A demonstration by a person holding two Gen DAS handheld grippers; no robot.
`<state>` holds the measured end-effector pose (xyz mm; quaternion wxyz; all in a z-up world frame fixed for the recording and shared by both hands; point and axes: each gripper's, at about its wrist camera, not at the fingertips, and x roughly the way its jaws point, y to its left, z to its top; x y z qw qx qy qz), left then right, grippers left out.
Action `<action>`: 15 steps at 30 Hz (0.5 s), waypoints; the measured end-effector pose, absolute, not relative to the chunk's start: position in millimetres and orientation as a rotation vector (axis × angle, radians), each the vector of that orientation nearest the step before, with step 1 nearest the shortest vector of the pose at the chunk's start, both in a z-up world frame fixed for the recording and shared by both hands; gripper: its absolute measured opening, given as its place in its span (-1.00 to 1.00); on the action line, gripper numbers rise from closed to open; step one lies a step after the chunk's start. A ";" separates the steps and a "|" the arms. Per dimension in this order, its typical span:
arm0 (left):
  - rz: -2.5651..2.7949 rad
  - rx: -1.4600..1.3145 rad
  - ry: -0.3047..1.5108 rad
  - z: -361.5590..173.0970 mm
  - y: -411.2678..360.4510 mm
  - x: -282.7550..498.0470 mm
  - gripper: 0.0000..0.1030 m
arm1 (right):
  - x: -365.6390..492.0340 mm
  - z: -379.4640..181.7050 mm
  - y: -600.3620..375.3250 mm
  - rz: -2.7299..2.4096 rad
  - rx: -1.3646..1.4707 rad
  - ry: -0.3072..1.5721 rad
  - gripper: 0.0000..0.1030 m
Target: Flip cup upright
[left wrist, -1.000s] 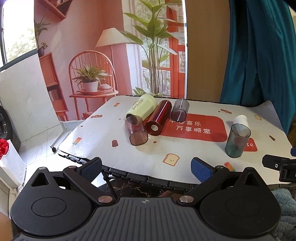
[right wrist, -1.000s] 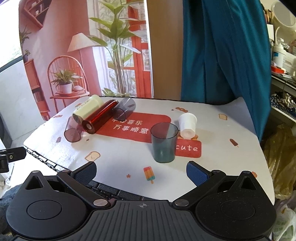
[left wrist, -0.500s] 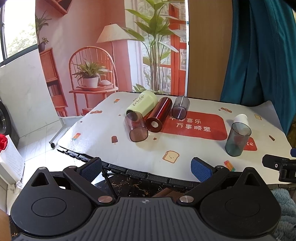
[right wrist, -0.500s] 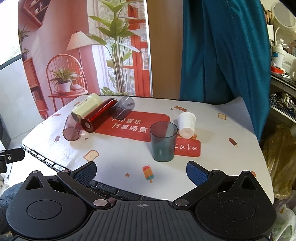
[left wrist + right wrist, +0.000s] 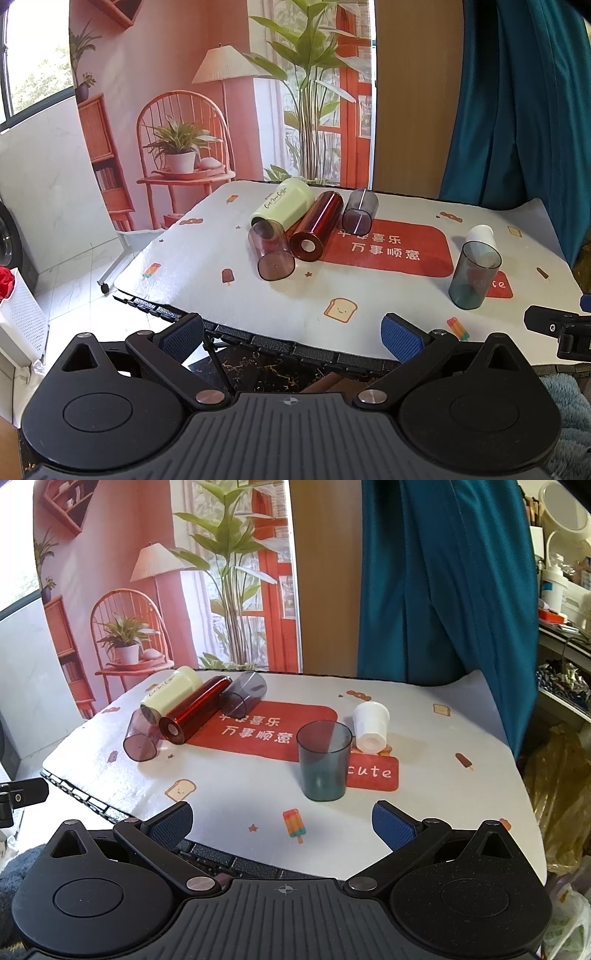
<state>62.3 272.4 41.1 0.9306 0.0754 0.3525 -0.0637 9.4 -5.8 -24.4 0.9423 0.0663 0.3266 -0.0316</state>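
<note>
Both grippers hover off the near edge of the tabletop (image 5: pixel 229 834), the left gripper (image 5: pixel 291 334) and the right gripper (image 5: pixel 282 823) each spread wide and holding nothing. A teal cup (image 5: pixel 324 760) stands upright (mouth up) near the right gripper, just in front of an upside-down white cup (image 5: pixel 370 727). Farther left, four cups lie on their sides together: cream (image 5: pixel 282 206), red (image 5: pixel 316 230), grey (image 5: pixel 359 216) and pinkish (image 5: pixel 271 254).

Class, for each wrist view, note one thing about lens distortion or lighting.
Left wrist view: fisheye bends the table edge and backdrop; a bright streak glints along the red cup. Right wrist view: the blue curtain bows outward; daylight blows out the top-left corner.
</note>
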 end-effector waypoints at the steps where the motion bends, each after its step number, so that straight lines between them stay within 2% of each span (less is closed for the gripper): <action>1: -0.131 0.154 0.722 40.9 272.4 62.2 1.00 | 9.4 -24.8 -5.8 -0.065 0.136 0.667 0.99; 15: -0.130 0.150 0.728 38.3 272.8 62.4 1.00 | 8.7 -27.1 -4.5 -0.068 0.139 0.672 0.99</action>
